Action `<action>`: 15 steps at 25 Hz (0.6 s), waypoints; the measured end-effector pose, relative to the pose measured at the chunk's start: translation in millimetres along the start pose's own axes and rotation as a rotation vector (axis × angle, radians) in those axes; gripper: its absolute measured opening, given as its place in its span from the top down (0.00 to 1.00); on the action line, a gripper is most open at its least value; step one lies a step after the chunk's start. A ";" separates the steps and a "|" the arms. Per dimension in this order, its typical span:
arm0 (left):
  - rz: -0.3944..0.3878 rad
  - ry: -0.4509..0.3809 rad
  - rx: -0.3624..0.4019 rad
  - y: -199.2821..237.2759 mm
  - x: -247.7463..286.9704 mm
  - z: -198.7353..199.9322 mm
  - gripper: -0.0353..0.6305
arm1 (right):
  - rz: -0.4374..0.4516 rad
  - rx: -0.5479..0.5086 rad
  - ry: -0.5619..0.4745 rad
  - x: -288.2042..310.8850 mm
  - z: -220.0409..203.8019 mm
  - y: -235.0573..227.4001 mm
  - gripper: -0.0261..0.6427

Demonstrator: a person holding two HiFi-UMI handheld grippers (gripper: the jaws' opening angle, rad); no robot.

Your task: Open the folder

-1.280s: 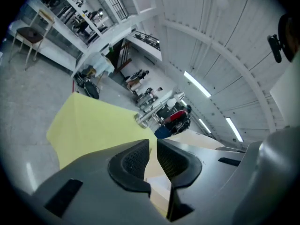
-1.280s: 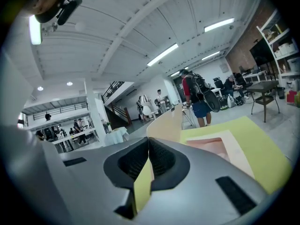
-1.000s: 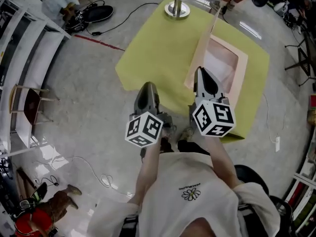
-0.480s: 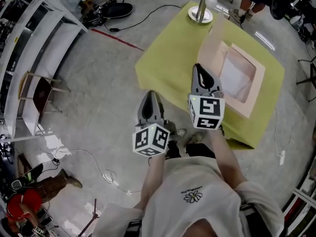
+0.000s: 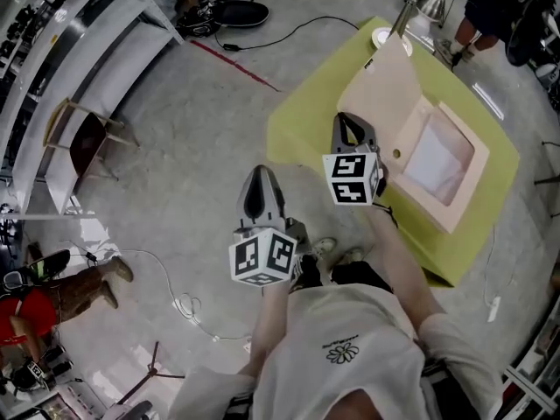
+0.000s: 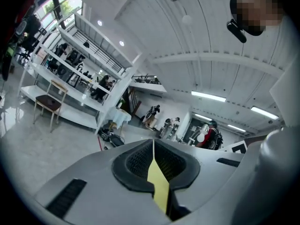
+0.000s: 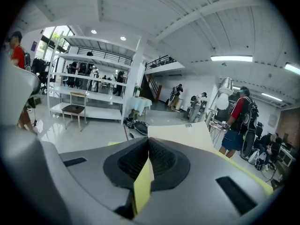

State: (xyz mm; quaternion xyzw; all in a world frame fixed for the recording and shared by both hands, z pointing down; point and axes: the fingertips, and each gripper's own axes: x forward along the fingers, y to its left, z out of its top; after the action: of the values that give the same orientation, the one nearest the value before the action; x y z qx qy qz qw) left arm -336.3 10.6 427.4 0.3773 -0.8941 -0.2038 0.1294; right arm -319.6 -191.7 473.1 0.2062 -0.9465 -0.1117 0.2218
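A beige folder lies open on the yellow-green table, its cover standing up at the left side. My right gripper hovers over the table just left of that cover, jaws shut on nothing. In the right gripper view the cover rises pale behind the right gripper. The left gripper hangs over the floor, off the table's near-left edge, shut and empty. Its own view shows the left gripper pointing level into the room.
A desk lamp stands at the table's far corner. Left of the table are a chair and white shelving. Cables trail on the floor. One person stands at the lower left, another beyond the table.
Both grippers have drawn back from the folder toward the table's near-left side. The right one has sunk and rolled. The folder's cover stays raised, showing more of its face.
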 end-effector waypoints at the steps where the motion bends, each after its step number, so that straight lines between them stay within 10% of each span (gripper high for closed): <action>1: 0.010 0.000 0.000 5.3 -0.9 -0.9 0.91 | 0.014 -0.014 0.012 8.3 -3.1 6.5 0.94; 15: 0.153 0.045 0.002 61.5 -16.8 -30.5 0.91 | 0.200 -0.224 0.252 103.1 -75.4 78.3 0.94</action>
State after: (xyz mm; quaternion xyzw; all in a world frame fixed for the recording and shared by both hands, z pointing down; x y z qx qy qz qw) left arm -351.4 53.6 481.4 0.3125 -0.9174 -0.1840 0.1642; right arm -395.3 -176.3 601.4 0.0973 -0.9086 -0.1671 0.3702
